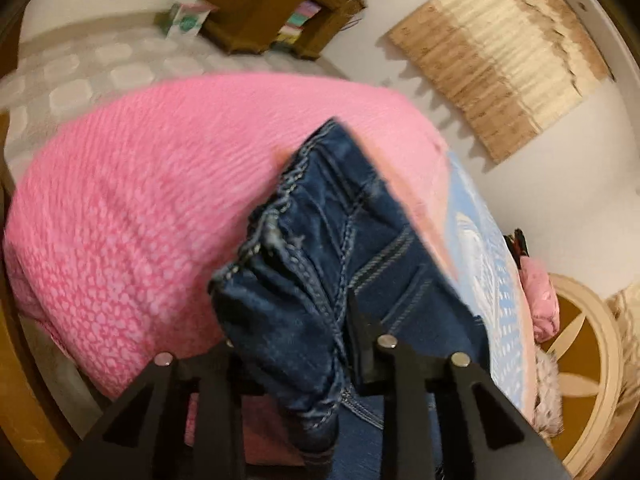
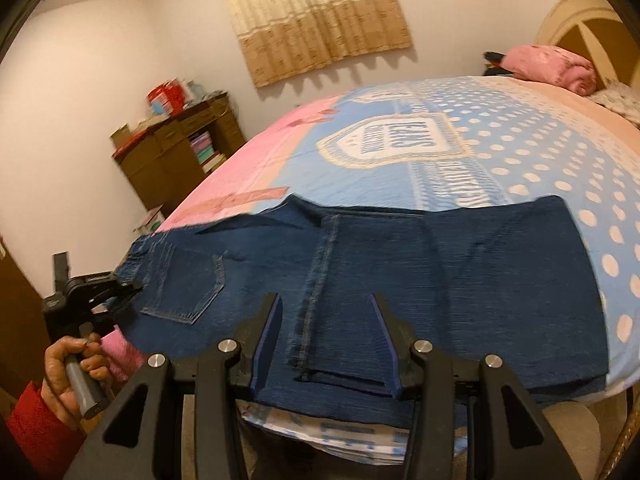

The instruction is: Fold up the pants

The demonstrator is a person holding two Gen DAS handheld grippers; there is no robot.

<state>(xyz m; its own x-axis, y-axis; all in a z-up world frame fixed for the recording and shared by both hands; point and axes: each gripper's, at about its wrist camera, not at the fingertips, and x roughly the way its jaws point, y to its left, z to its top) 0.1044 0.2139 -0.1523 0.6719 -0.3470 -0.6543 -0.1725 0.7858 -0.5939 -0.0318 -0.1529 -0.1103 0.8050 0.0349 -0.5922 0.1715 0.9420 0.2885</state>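
Note:
Dark blue jeans (image 2: 400, 264) lie spread across the bed, legs folded over near the front edge. My left gripper (image 1: 296, 320) is shut on the bunched waistband of the jeans (image 1: 332, 248), lifting it off the pink cover; it also shows at the left of the right wrist view (image 2: 120, 292), held by a hand. My right gripper (image 2: 326, 312) is open just above the folded leg hems (image 2: 320, 360), one finger on either side, touching nothing that I can see.
The bed has a pink cover (image 1: 140, 200) and a blue dotted sheet (image 2: 500, 152). A brown cabinet (image 2: 176, 160) stands by the wall, a curtain (image 2: 320, 16) behind. A pink pillow (image 2: 556, 64) and headboard (image 2: 584, 20) lie at the far right.

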